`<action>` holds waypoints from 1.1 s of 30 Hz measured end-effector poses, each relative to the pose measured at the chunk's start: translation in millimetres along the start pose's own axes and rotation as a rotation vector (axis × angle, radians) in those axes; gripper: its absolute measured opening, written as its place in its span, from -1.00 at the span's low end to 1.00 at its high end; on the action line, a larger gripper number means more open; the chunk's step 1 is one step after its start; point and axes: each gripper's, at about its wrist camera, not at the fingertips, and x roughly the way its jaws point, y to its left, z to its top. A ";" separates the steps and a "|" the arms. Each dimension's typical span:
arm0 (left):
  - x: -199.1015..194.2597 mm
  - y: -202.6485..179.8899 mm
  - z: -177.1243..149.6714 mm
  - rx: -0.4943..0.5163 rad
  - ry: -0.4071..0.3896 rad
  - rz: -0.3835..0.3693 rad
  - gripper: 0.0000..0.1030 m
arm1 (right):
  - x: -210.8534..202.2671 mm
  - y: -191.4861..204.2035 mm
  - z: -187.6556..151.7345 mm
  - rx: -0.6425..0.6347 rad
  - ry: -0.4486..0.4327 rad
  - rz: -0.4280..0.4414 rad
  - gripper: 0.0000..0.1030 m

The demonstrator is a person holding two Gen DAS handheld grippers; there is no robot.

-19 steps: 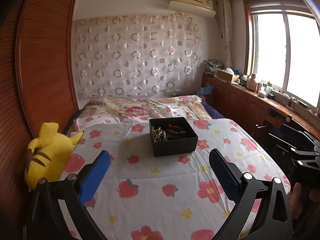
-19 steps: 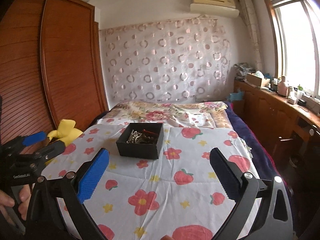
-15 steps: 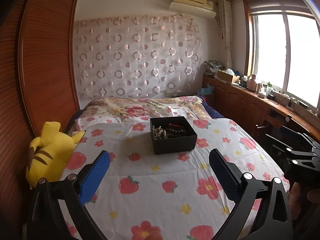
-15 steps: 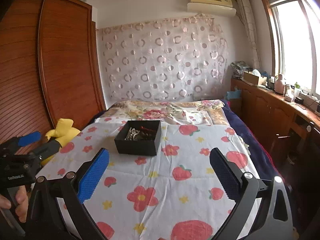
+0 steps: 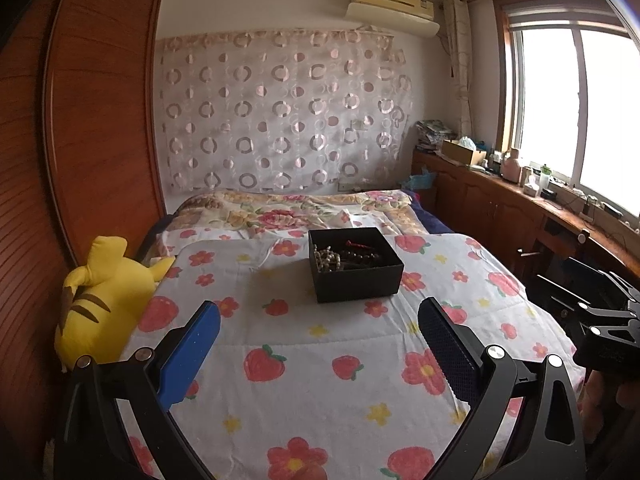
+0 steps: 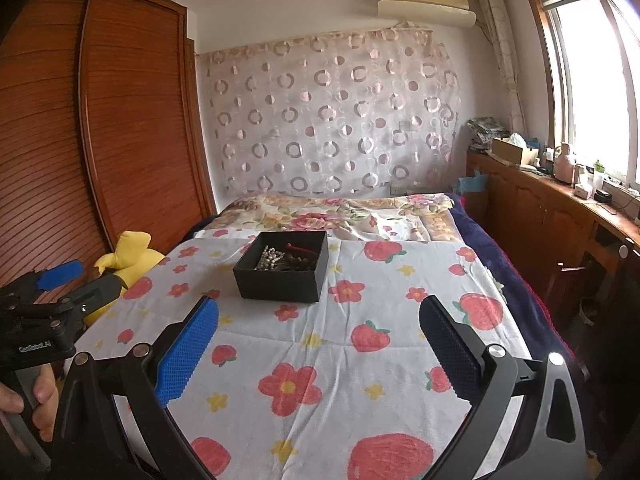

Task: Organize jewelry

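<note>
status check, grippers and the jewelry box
Left gripper open, empty. Right gripper open, empty. Black square cardboard box of beads ahead on bed. Path clear.

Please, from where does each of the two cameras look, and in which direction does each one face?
Left wrist: on the left gripper, facing up the bed toward the curtained wall; the right gripper shows at the right edge.
Right wrist: on the right gripper, facing the same way; the left gripper and a hand show at left.
Shared: black jewelry box, yellow plush toy, floral quilt, window side.
</note>
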 end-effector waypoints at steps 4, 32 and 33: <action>0.0 0.6 -0.4 -0.001 -0.002 -0.001 0.86 | -0.2 0.7 -0.2 0.001 -0.001 0.000 0.96; 0.2 -1.2 -2.4 0.003 -0.004 -0.007 0.86 | -0.3 0.2 -0.1 0.002 -0.001 0.001 0.96; 0.4 -1.9 -3.0 0.004 -0.007 -0.007 0.86 | -0.2 0.4 -0.3 0.002 0.000 0.000 0.96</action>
